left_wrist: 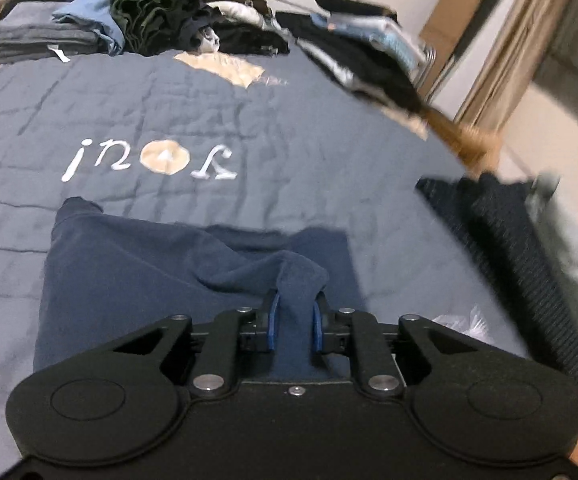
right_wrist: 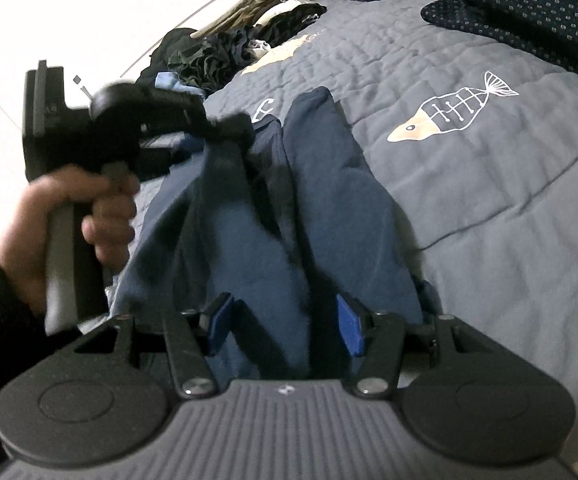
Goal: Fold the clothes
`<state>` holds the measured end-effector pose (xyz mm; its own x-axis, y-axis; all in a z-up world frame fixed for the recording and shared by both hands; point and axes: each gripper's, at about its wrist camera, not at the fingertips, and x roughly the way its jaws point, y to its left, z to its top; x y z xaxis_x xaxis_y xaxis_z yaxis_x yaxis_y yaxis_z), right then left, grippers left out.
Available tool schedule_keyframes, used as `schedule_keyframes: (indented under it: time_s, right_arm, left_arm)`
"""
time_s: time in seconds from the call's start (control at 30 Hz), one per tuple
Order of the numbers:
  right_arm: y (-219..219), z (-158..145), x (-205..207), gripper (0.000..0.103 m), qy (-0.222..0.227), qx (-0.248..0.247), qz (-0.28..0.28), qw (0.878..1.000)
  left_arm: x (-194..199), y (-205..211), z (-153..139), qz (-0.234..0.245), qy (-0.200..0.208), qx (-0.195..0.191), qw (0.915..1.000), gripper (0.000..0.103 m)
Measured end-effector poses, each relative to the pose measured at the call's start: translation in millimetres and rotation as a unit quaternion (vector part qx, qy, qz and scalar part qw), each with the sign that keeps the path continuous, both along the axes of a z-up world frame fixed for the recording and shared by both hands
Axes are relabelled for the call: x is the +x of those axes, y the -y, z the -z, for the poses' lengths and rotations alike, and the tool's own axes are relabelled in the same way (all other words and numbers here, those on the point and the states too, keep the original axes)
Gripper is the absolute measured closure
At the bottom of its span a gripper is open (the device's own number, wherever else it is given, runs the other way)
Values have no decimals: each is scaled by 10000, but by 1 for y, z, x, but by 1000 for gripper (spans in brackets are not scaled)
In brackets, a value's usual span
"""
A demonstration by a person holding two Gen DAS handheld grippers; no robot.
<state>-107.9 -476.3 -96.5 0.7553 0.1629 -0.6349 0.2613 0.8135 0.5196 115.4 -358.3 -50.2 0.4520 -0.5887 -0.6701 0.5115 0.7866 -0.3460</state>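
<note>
that navy garment lay just below the quilt's lettering, soft, light and floppy, so your left gripper was pinched on a bunched fold while your right gripper stood half-open around more of it, not clamped.

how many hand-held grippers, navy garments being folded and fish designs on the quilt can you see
hand-held grippers: 2, left and right
navy garment being folded: 1
fish design on the quilt: 1
total: 4
</note>
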Motion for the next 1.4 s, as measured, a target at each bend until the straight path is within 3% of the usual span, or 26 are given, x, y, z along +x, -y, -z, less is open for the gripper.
schedule_keyframes:
  time_s: [0.1, 0.23, 0.37, 0.43, 0.53, 0.8, 0.9, 1.03, 1.07, 1.2, 1.4]
  right_arm:
    - [-1, 1, 0, 48, -10, -26, -44, 10000]
    - [-1, 1, -2, 50, 28, 22, -138, 9999]
    - [-4, 2, -1, 52, -18, -23, -201, 9998]
    - [-2, 3, -1, 52, -53, 22, -165, 9998]
    - [-1, 3, -2, 52, -68, 83, -134, 9999]
    - [1, 4, -2, 52, -65, 117, -123, 9998]
    - [0, 4, -2, 52, -35, 73, -192, 9998]
    - [-1, 0, -4, 82, 52, -23, -249, 9997]
    - [0, -2, -5, 87, 109, 15, -243, 9996]
    - [5, -15, -13, 92, 449, 247, -242, 9984]
    - [12, -36, -26, 93, 869, 31, -14, 9962]
  left_arm:
    - [1, 19, 10, 73, 4, 643, 9979, 58]
    - [-6, 28, 7, 106, 139, 818, 9965, 45]
    - [-17, 47, 1, 151, 619, 1490, 9868, 45]
    - [-21, 51, -2, 70, 655, 1600, 9849, 51]
    - [-21, 57, 0, 132, 321, 1554, 9872, 63]
    - [-7, 74, 23, -40, -38, 1950, 9808, 61]
    - [-4, 75, 29, -47, -145, 1942, 9808, 63]
    - [-1, 64, 26, -207, -297, 1675, 9852, 90]
    - [-1, 58, 24, -253, -362, 1528, 9873, 92]
    - [-2, 39, 6, -411, -437, 976, 9934, 94]
    - [-5, 40, -28, -339, -304, 394, 9982, 95]
